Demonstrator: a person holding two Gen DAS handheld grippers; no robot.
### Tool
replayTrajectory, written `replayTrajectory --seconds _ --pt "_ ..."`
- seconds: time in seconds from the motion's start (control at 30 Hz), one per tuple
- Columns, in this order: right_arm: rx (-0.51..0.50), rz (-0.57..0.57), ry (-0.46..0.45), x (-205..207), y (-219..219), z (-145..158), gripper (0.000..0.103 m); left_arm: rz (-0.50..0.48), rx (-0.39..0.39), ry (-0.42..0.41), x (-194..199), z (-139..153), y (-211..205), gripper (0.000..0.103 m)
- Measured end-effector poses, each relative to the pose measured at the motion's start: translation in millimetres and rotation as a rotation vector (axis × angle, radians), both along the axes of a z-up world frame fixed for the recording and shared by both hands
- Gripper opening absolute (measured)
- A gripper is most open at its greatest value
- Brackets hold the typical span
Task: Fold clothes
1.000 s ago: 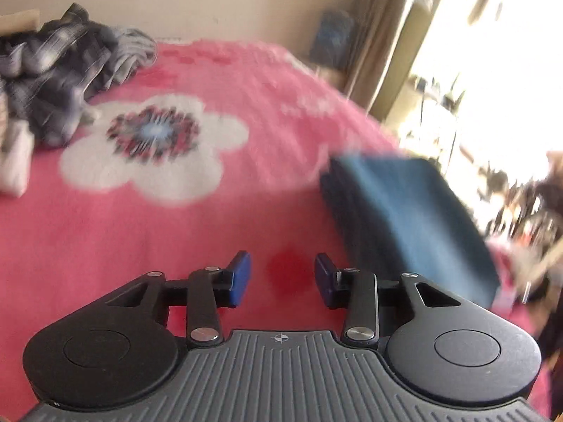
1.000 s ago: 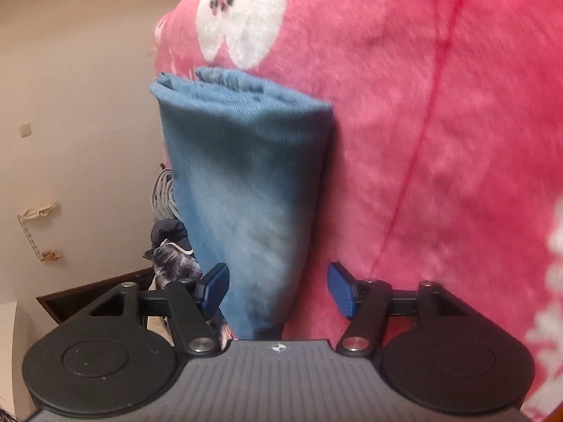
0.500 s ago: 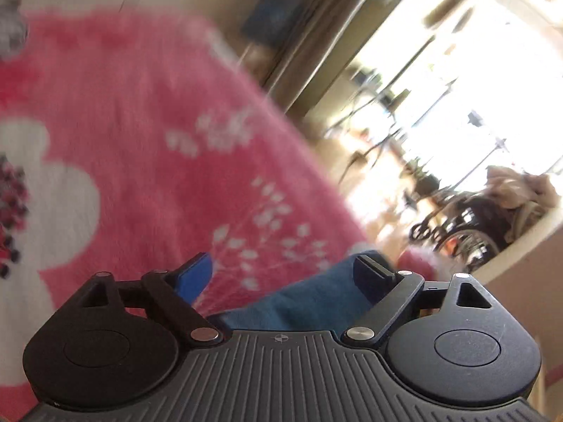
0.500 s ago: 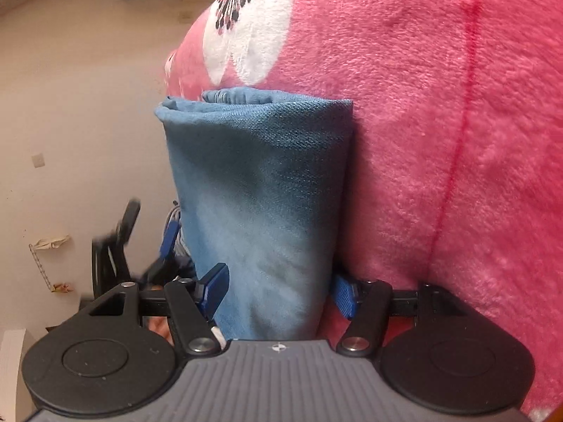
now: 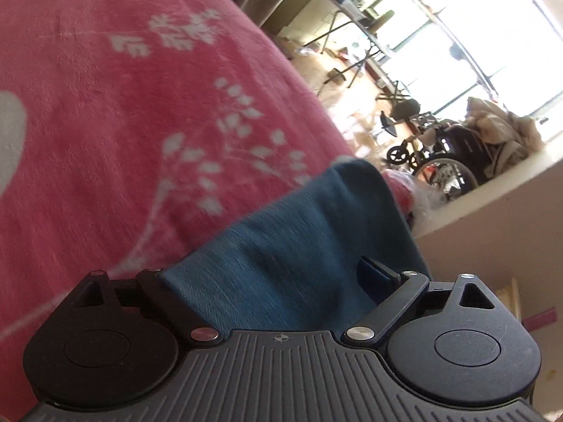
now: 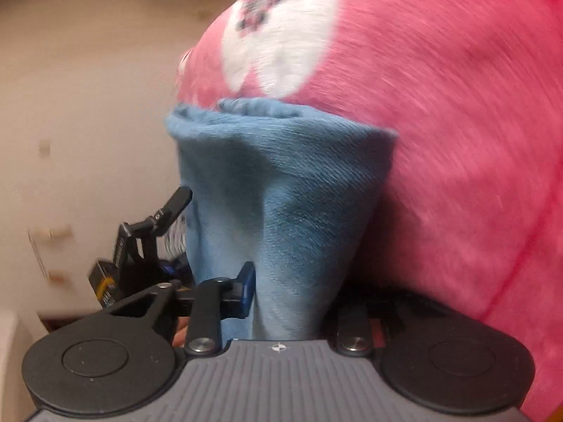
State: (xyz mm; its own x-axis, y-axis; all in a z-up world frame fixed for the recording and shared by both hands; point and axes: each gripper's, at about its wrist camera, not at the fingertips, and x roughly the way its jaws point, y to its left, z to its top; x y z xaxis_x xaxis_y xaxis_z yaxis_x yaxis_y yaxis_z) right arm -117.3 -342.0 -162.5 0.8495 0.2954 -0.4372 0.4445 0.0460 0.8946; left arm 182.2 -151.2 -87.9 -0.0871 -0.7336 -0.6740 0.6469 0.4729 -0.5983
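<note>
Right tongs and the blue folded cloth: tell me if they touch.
Touching. The right wrist view shows the right tongs pinching the blue folded cloth, its blue pad pressed against the fabric.

Blue denim garment [image 6: 281,183]; pink blanket [image 5: 123,105] with white flower print

Folded blue denim garment [image 6: 281,190] — bunched, layered edges showing — against the pink blanket [image 6: 457,140].

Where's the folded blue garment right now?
The folded blue garment sits between both grippers' fingers at the pink blanket's edge: the right gripper clamps it, the left gripper straddles it, open.
</note>
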Motion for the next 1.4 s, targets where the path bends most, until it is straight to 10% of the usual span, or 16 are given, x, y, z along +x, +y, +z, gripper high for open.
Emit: replayTrajectory --seconds 0.57,0.8,0.93,1.1,1.23,1.4 --pt "-0.233 0.969 0.047 100.4 -71.3 40.6 0.033 0.082 -0.095 0.104 -157.5 16.0 101.8 0.092" --pt "-0.37 1.232 0.04 155.2 -50.7 53.9 0.064 0.138 -0.021 0.073 -163.1 4.8 128.3 0.083" --pt "-0.462 1.076 0.022 127.0 -67.1 69.3 0.069 0.245 0.002 0.018 -147.8 23.9 163.1 0.085" --pt "-0.695 0.708 0.032 61.0 -83.2 110.4 0.068 0.309 -0.022 -0.242 -140.8 69.3 177.9 0.083" --pt "-0.851 0.606 -0.093 42.3 -53.0 143.6 0.053 0.213 -0.058 -0.407 -157.4 77.8 129.8 0.07" --pt "-1.106 0.734 -0.116 79.9 16.6 146.6 0.042 0.12 0.072 -0.494 -188.1 20.6 86.3 0.058"
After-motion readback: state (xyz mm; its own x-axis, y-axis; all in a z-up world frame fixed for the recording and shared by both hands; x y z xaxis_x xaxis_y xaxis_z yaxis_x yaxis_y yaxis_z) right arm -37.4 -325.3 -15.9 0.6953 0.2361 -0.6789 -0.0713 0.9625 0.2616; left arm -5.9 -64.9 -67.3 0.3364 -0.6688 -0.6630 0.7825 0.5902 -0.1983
